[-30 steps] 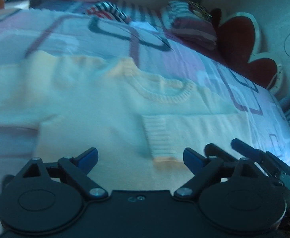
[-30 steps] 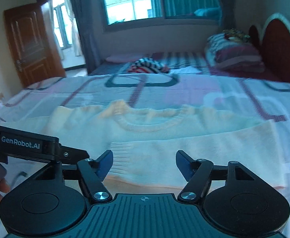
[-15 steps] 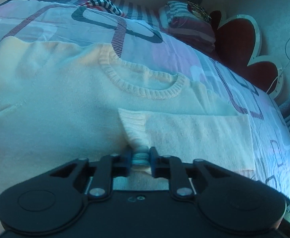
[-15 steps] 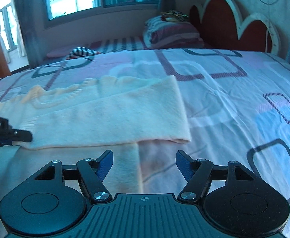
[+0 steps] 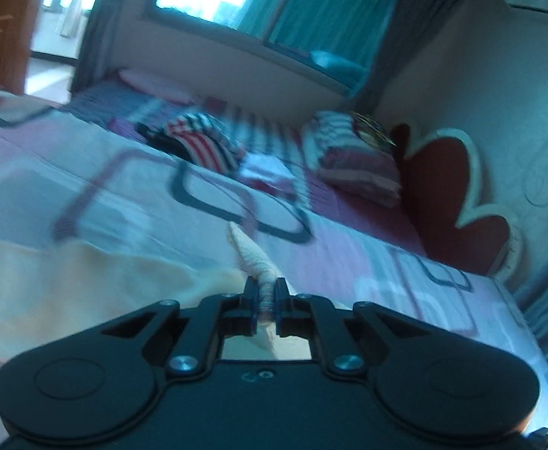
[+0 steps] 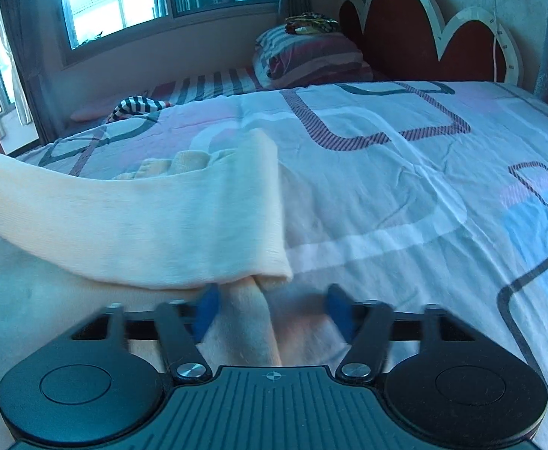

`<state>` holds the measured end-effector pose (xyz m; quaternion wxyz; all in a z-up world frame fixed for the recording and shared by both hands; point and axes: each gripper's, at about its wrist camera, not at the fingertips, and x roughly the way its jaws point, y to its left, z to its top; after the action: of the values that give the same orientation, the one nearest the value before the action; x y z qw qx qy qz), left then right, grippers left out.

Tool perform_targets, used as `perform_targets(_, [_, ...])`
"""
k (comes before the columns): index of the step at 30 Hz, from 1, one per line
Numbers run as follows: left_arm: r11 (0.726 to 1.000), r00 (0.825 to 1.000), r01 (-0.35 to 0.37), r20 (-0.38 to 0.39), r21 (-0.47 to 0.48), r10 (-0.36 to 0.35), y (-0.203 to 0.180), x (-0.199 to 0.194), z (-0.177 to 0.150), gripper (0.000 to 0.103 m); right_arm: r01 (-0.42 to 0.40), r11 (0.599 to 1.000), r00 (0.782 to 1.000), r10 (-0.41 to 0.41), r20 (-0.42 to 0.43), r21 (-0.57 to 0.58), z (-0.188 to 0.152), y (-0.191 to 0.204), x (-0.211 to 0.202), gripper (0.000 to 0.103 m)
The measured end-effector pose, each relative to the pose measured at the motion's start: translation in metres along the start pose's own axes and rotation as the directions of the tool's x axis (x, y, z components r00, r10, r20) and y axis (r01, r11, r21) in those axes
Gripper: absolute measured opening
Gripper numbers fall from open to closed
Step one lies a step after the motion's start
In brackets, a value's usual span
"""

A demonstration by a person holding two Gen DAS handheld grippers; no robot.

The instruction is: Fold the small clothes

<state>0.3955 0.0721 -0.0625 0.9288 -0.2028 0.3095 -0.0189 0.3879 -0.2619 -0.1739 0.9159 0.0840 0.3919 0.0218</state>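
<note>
Refolding the sweater sleeve

Left gripper (image 5: 265, 296) pinches the sweater (image 6: 142, 217) cuff, lifted off the bed (image 6: 405, 187); right gripper (image 6: 270, 309) gapes empty. Next: lay the sleeve flat.

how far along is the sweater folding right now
Early. Done: one sleeve is laid across the cream sweater. In hand: the left hand-held gripper is shut on the sleeve cuff, held above the bed. The right hand-held gripper is open at the sweater's side edge. Left: the other folds.
</note>
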Motion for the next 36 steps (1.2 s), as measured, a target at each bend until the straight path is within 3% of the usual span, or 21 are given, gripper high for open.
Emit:
perform_targets(3, [0.998, 0.998, -0.056, 0.001, -0.023, 0.056, 0.021, 0.000, 0.001, 0.007, -0.013, 1.000, 1.000, 0.013, 0.004, -0.002, 0.005, 0.007, 0.007, 0.031])
perform_targets(5, [0.995, 0.996, -0.090, -0.017, -0.035, 0.089, 0.034, 0.003, -0.004, 0.007, -0.027, 1.000, 1.000, 0.027, 0.009, 0.005, 0.008, 0.008, 0.009, 0.010])
perform_targets(11, [0.984, 0.982, -0.165, -0.102, -0.064, 0.158, 0.062, 0.024, -0.026, 0.007, -0.034, 0.998, 0.999, 0.034, 0.003, 0.046, 0.006, 0.001, 0.008, 0.007])
perform_targets(15, [0.983, 0.970, -0.184, -0.157, 0.023, 0.185, 0.065, 0.037, -0.042, 0.008, -0.019, 0.997, 1.000, 0.019, 0.000, 0.080, 0.004, -0.008, 0.006, 0.007])
perform_targets(18, [0.969, 0.959, -0.238, -0.139, 0.063, 0.245, 0.069, 0.031, -0.048, 0.029, -0.032, 0.997, 0.999, 0.034, -0.028, 0.072, 0.005, -0.010, 0.002, 0.007])
perform_targets(19, [0.966, 0.958, -0.253, -0.124, 0.055, 0.258, 0.072, 0.025, -0.048, 0.042, -0.039, 0.997, 0.999, 0.040, -0.030, 0.063, 0.005, -0.011, -0.002, 0.007])
perform_targets(20, [0.962, 0.956, -0.270, -0.105, 0.045, 0.274, 0.074, 0.019, -0.047, 0.055, -0.042, 0.998, 0.999, 0.044, -0.032, 0.053, 0.004, -0.012, -0.008, 0.008])
perform_targets(22, [0.958, 0.957, -0.285, -0.054, 0.037, 0.286, 0.076, 0.007, -0.044, 0.056, -0.056, 0.997, 0.998, 0.057, -0.020, 0.046, 0.001, -0.016, -0.022, 0.017])
perform_targets(25, [0.963, 0.967, -0.250, -0.029, 0.100, 0.254, 0.063, 0.002, -0.040, 0.056, -0.058, 0.997, 0.998, 0.057, 0.025, 0.044, 0.005, -0.020, -0.036, 0.049])
perform_targets(27, [0.965, 0.974, -0.216, -0.036, 0.152, 0.224, 0.050, 0.008, -0.042, 0.056, -0.066, 0.997, 0.996, 0.063, 0.058, 0.046, 0.014, -0.020, -0.035, 0.050])
perform_targets(30, [0.966, 0.979, -0.182, -0.057, 0.183, 0.195, 0.034, 0.022, -0.048, 0.056, -0.096, 0.994, 0.995, 0.094, 0.041, 0.058, 0.030, -0.016, -0.014, 0.049])
perform_targets(36, [0.953, 0.968, -0.217, -0.080, 0.210, 0.238, 0.032, 0.048, -0.060, 0.056, -0.119, 0.989, 0.993, 0.120, 0.001, 0.088, 0.055, -0.007, 0.042, 0.050])
